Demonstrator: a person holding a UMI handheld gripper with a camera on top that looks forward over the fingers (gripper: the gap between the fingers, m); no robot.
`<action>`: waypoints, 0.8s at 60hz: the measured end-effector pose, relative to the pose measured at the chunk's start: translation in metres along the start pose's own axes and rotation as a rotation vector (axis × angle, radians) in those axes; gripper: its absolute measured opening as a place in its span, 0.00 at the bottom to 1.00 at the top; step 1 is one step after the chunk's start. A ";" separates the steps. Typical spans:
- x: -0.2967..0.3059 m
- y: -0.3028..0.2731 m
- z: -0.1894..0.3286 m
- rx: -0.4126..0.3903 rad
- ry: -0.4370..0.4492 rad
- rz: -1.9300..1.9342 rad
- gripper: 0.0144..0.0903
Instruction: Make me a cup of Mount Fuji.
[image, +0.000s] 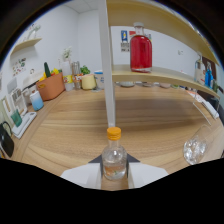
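Between the fingers: small clear bottle (114, 159), orange cap, upright
Gripper (114, 175): clamped snug on bottle's sides
Off to the side: clear glass (195, 149) on wooden counter (70, 130)
Up on shelf (165, 75): big red jar (141, 50)

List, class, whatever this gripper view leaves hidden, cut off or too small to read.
- Small bottle: base hidden behind the gripper fingers.
- Clear glass: contents cannot be judged.
- Wall poster: too small to read.
- Red bottle: no label legible.
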 end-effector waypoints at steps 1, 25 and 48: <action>-0.001 0.002 0.002 -0.005 -0.003 0.001 0.27; -0.001 0.010 -0.008 -0.013 -0.016 -0.001 0.32; -0.005 0.000 -0.051 0.024 -0.158 -0.060 0.93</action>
